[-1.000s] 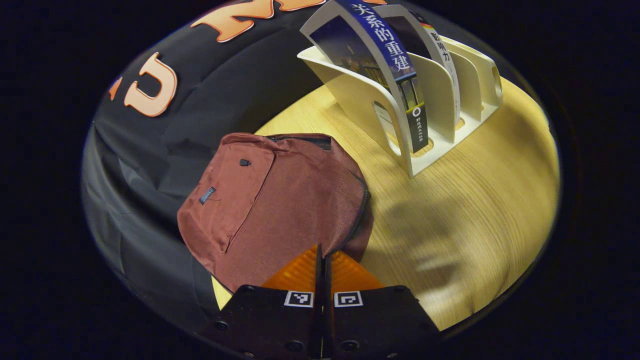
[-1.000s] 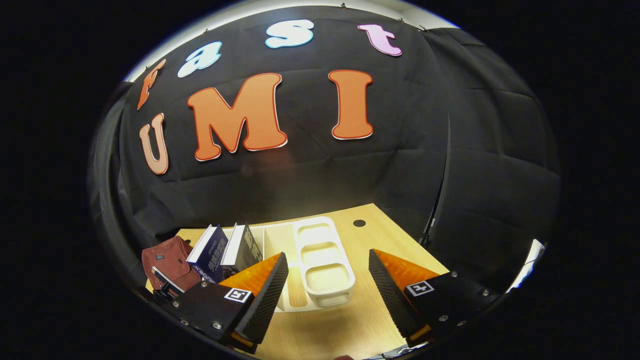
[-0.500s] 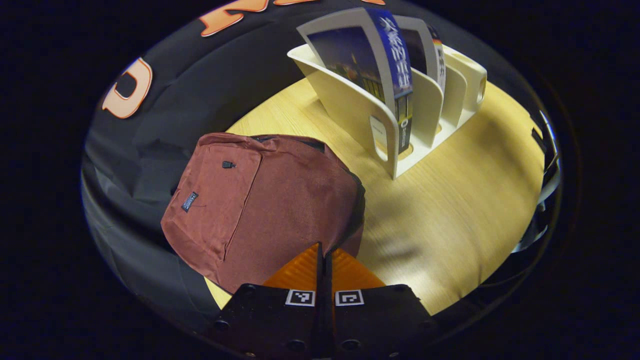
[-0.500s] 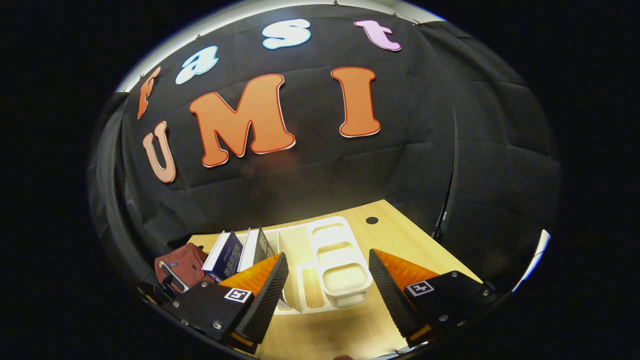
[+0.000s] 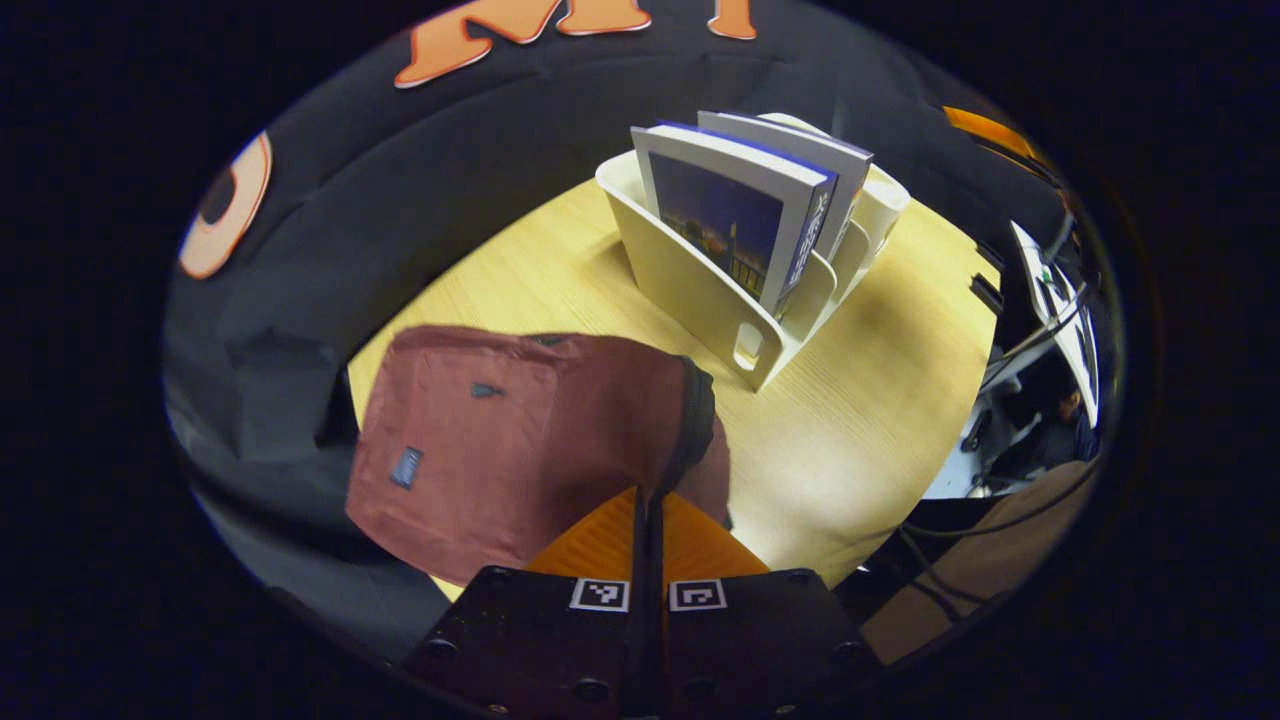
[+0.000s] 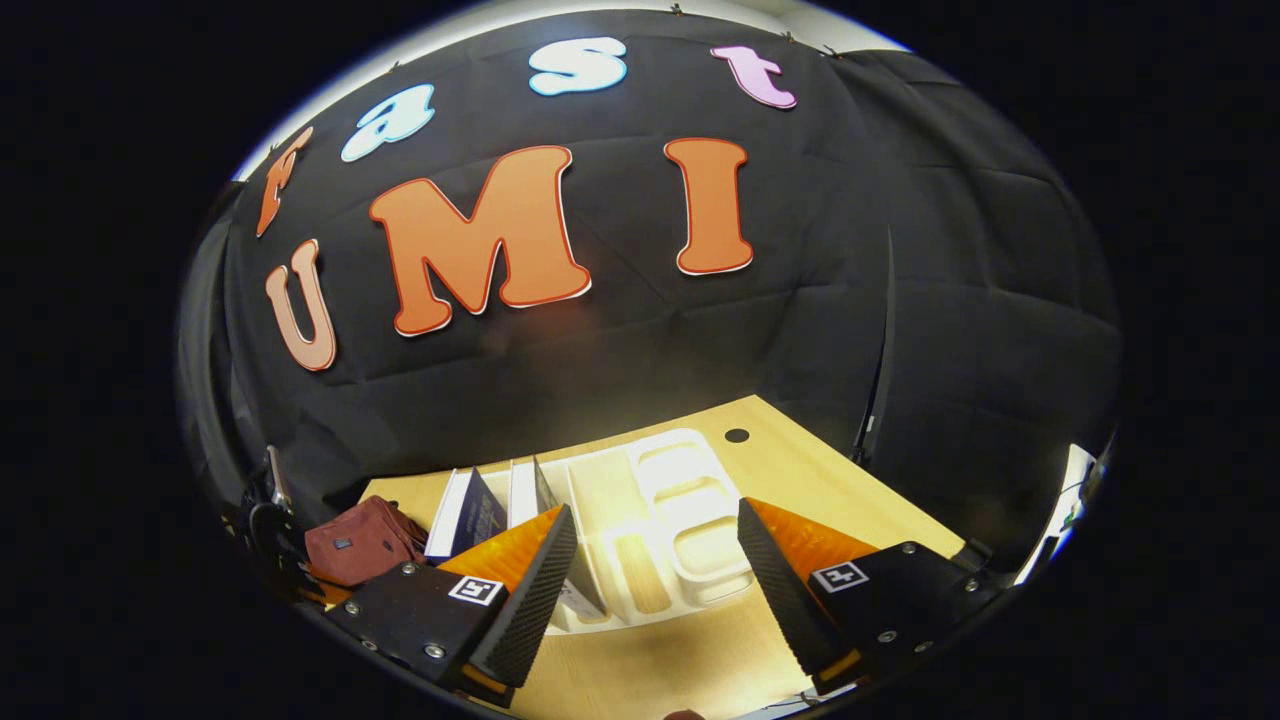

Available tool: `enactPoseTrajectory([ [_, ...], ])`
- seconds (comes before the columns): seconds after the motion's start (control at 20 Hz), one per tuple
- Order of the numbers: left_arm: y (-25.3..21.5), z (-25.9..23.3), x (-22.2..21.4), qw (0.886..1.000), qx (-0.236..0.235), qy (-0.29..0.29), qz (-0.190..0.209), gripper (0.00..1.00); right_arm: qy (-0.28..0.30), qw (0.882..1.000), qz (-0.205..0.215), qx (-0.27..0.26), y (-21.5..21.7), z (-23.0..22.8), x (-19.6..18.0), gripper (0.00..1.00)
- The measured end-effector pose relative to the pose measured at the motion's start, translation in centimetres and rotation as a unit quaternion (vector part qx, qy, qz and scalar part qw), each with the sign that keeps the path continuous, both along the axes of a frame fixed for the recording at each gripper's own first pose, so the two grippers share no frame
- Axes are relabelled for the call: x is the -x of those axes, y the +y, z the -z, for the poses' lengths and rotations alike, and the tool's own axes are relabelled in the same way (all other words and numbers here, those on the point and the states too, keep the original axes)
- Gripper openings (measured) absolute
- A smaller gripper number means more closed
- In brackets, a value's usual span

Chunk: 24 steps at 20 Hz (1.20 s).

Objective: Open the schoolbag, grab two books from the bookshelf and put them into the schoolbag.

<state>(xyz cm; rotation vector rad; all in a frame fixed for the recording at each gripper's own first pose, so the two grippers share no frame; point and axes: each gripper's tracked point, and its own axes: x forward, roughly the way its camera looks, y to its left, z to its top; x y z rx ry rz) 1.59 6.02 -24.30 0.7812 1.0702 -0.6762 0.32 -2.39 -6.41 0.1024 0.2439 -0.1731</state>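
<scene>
While clamped, left tongs (image 5: 645,497) on zipper (image 5: 692,425)

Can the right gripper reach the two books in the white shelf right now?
Probably yes. The right gripper is open and empty, hovering above the wooden table, facing the white plastic bookshelf. The two upright books stand in its left slots, tops uncovered; nothing lies between, so it would only need to swing left.
</scene>
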Motion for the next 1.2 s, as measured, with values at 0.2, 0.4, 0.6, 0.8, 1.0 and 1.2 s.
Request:
enactPoseTrajectory([
  [0.2,1.6,-4.0,-4.7,0.997,-0.014,-0.035,0.064,0.01,0.002,1.000,-0.006,-0.023,3.8,-0.4,0.3,0.96],
  [0.4,2.4,-6.4,-7.8,0.994,-0.003,-0.054,0.093,0.01,0.003,1.000,-0.004,-0.014,6.6,-1.3,0.7,0.96],
  [0.6,2.9,-7.4,-9.2,0.993,0.012,-0.059,0.106,0.01,0.034,0.999,-0.027,-0.006,10.0,-2.4,0.7,1.00],
  [0.8,3.6,-6.7,-9.7,0.994,0.027,-0.050,0.094,0.01,0.113,0.991,-0.073,0.013,13.0,-2.2,-1.2,0.96],
  [1.0,4.2,-5.9,-10.2,0.994,0.034,-0.048,0.089,0.01,0.249,0.957,-0.142,0.039,16.4,0.3,-3.2,0.96],
  [1.2,4.9,-5.9,-11.0,0.995,0.040,-0.048,0.077,0.01,0.342,0.922,-0.176,0.028,19.2,3.2,-6.3,0.97],
])
